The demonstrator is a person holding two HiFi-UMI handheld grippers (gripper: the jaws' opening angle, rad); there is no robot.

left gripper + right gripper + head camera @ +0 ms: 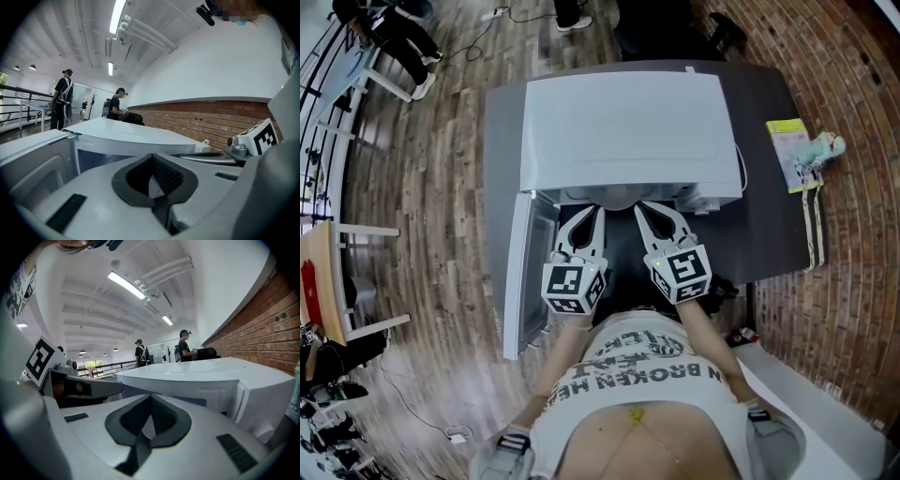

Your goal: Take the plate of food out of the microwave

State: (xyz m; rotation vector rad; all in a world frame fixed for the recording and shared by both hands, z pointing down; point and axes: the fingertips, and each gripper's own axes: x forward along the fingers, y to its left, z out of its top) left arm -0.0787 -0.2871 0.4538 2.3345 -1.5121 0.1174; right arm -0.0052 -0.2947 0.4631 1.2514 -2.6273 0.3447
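Our left gripper (585, 210) and right gripper (650, 209) are pressed together, empty; we should spread both, then reach level toward twelve o'clock into the microwave (623, 122) (plate unseen).

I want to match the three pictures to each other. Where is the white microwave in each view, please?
Head view: the microwave is in the upper centre, seen from above, with its door open at the left.
Left gripper view: the microwave runs from the left to the centre.
Right gripper view: the microwave runs from the centre to the right.
Shared landmark: the brick wall, right of the microwave in each view.
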